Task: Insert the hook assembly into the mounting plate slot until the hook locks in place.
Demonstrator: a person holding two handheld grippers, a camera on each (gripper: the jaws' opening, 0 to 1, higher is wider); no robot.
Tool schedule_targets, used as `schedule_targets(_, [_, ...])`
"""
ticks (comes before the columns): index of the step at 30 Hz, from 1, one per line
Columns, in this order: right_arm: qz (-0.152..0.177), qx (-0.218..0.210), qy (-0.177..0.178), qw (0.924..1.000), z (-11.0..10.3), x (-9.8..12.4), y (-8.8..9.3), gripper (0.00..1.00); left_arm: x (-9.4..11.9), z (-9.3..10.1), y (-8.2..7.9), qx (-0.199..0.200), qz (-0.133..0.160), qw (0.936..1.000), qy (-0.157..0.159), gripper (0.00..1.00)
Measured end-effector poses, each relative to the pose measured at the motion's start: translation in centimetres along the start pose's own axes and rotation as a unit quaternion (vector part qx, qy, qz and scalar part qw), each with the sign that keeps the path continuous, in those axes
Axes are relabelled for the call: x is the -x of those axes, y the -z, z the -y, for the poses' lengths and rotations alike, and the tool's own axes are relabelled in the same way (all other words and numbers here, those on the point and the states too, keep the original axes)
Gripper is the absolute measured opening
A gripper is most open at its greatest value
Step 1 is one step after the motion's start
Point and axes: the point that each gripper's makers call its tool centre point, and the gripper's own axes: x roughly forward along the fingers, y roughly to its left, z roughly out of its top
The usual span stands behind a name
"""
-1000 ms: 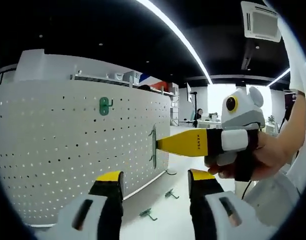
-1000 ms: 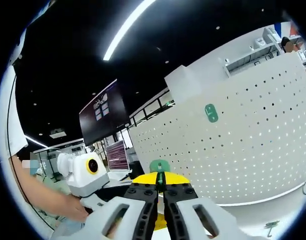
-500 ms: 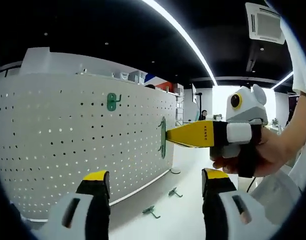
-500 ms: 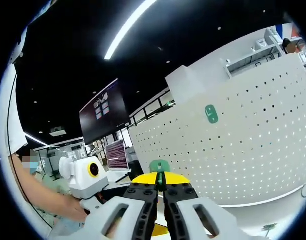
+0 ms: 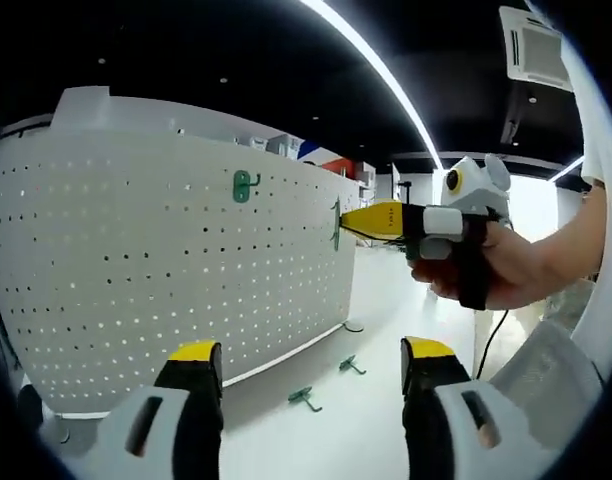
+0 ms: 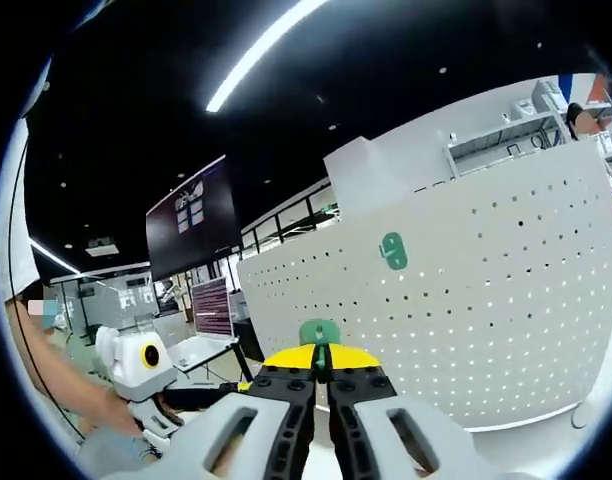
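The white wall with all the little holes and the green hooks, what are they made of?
The white pegboard looks like painted sheet metal, perhaps plastic: smooth, matte, evenly punched. The mounted green hook and the one held by the right hand-held gripper look like plastic or coated metal: solid green, slight sheen. Loose hooks lie below.

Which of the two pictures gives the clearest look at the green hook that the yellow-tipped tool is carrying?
The left gripper view: the held green hook is seen side-on at the right tool's yellow tip, against the white pegboard. In the right gripper view, just its top pokes above the shut jaws.
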Motion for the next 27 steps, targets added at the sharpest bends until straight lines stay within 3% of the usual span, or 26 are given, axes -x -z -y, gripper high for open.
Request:
schedule_targets(16, [0.011, 0.041, 0.033, 0.9985, 4.2, -0.7, -3.3, 0.0, 2.6, -0.1, 2.9, 0.016, -0.03, 0.9994, -0.005, 0.74])
schedule_targets(27, [0.019, 0.072, 0.08, 0.994, 7.2, -1.0, -5.3, 0.0, 3.9, -0.6, 3.7, 0.027, -0.033, 0.9989, -0.018, 0.74])
